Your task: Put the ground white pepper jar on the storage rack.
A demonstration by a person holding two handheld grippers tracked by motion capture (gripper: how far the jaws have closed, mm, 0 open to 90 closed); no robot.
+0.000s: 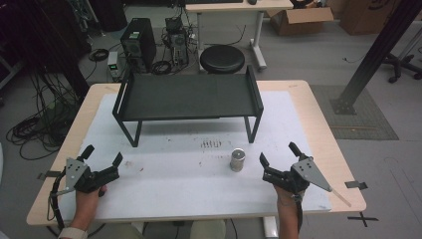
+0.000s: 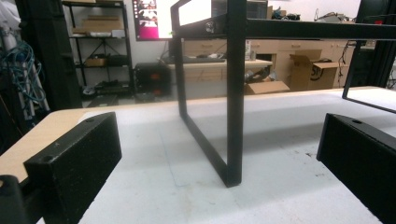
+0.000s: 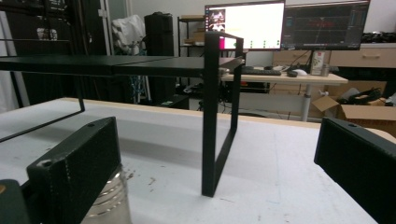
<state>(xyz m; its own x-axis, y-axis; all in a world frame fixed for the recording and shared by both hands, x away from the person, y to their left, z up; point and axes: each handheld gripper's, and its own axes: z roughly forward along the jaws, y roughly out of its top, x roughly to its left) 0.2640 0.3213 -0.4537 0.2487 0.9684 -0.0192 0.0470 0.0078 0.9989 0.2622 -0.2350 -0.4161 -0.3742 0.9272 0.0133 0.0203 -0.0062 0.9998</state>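
A small silver metal can (image 1: 238, 160) stands upright on the white mat, in front of the black metal shelf rack (image 1: 188, 96). My left gripper (image 1: 103, 155) rests near the table's front left, open, nothing between its jaws. My right gripper (image 1: 277, 153) sits at the front right, open, a short way right of the can. In the right gripper view the can (image 3: 108, 203) peeks out behind the left jaw, and the rack's leg (image 3: 210, 116) stands ahead. The left gripper view looks at the rack's left leg frame (image 2: 235, 98) between its wide-apart jaws.
A white mat (image 1: 169, 174) covers most of the wooden table (image 1: 322, 129). Dark smudges (image 1: 211, 144) mark the mat under the rack's front. Behind the table stand a round black stool (image 1: 222, 59), computer towers (image 1: 138, 42) and cables on the floor. A black post (image 1: 378, 50) rises at right.
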